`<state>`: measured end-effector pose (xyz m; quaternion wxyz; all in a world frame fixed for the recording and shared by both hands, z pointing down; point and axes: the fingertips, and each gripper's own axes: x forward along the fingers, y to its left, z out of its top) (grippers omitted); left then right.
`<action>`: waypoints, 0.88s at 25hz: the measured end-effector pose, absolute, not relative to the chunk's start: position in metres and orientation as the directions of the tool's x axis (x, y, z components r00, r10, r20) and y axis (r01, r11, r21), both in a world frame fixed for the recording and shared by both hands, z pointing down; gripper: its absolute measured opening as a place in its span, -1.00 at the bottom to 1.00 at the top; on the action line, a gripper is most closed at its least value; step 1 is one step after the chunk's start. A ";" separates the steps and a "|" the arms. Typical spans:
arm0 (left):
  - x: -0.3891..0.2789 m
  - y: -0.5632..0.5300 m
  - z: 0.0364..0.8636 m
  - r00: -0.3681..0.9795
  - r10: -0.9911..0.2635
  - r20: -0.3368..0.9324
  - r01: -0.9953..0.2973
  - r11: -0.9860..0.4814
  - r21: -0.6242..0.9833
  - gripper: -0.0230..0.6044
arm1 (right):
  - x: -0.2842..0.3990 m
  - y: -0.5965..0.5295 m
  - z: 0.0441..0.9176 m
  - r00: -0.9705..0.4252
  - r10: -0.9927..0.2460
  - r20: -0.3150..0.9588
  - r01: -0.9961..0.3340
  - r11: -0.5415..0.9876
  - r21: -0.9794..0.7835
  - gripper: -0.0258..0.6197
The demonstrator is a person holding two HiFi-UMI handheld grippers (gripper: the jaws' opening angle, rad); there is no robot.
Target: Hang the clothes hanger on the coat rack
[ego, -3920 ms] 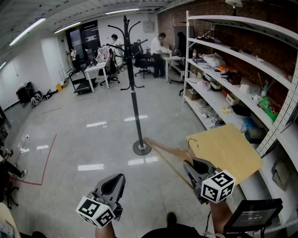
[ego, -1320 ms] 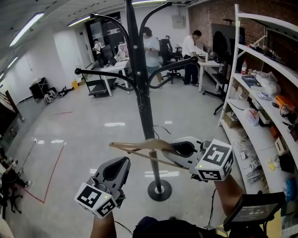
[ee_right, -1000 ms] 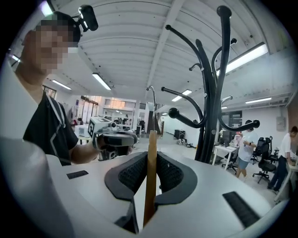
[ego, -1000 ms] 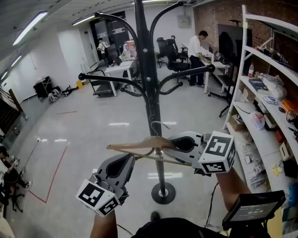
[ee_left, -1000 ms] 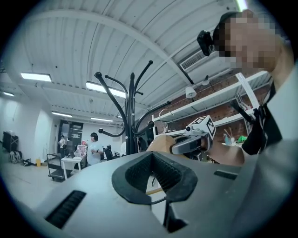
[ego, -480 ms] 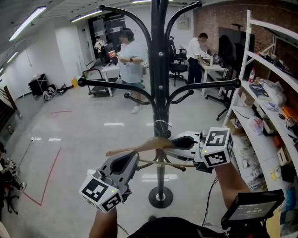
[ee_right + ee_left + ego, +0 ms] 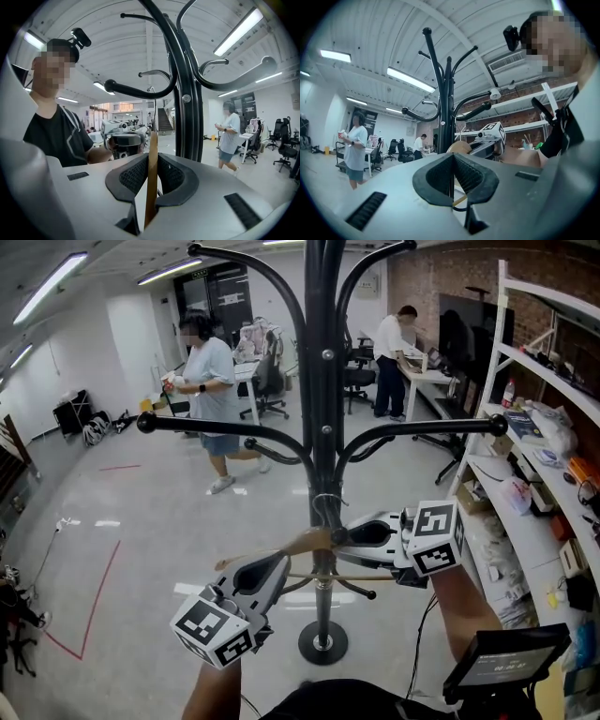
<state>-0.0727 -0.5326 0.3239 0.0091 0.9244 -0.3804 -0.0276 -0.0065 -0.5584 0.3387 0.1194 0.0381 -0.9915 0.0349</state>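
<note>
The black coat rack stands straight ahead, its curved arms spreading left and right. A wooden clothes hanger hangs level in front of the pole, its metal hook close against the pole below the arms. I cannot tell whether the hook touches the rack. My right gripper is shut on the hanger, which stands edge-on between its pads. My left gripper is shut by the hanger's left half. Its view shows only a sliver of wood below the closed pads, with the rack beyond.
A person walks across the shiny floor behind the rack. More people stand at desks at the back. Metal shelving full of items lines the right wall. A dark screen sits at the lower right. Red tape marks the floor at the left.
The rack has come much nearer and now fills the centre. Both grippers and the hanger have closed in on the pole. The person behind has walked to the left.
</note>
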 end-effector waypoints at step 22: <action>-0.068 -0.540 0.335 0.715 -0.698 -0.019 -0.696 -0.714 0.076 -0.93 | -0.004 -0.564 0.342 -0.982 0.062 0.181 0.064 0.998 0.007 -0.74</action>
